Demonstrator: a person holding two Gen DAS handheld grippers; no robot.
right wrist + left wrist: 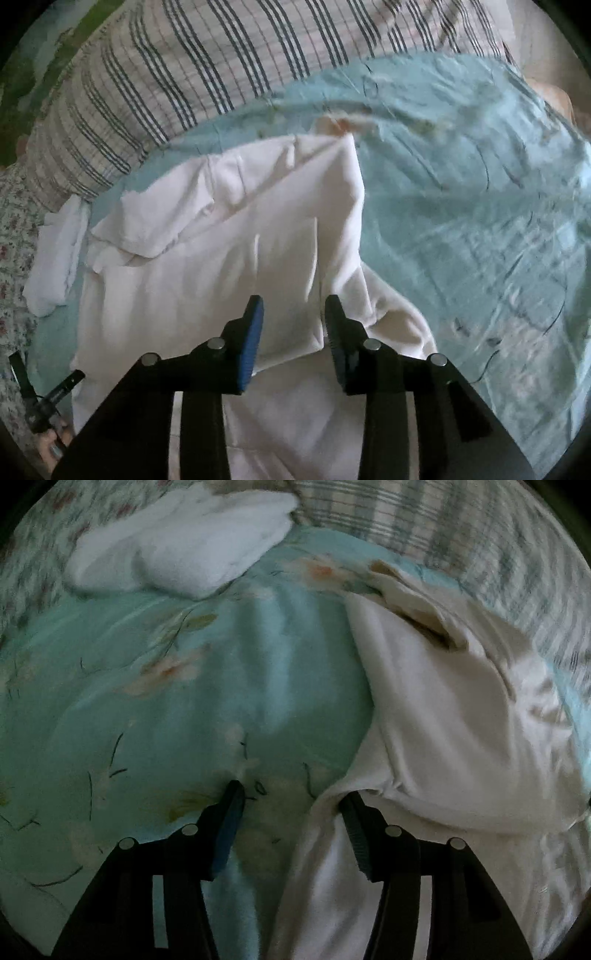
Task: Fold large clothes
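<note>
Both grippers, left (291, 794) and right (293, 306), jaws spread, over white garment (229, 258) on teal bedspread (221, 686); folded towel (184, 542) behind.

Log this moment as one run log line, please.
task: fold large clothes | left gripper: open, at edge of white garment | right gripper: open, over it | surface: teal floral bedspread | fold: unfinished

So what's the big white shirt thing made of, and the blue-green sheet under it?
The white garment looks like soft matte cloth, maybe cotton: it creases gently and has no shine. The teal floral sheet looks smoother, a thin woven fabric with a faint sheen on its ripples. Both are guesses from looks only.
</note>
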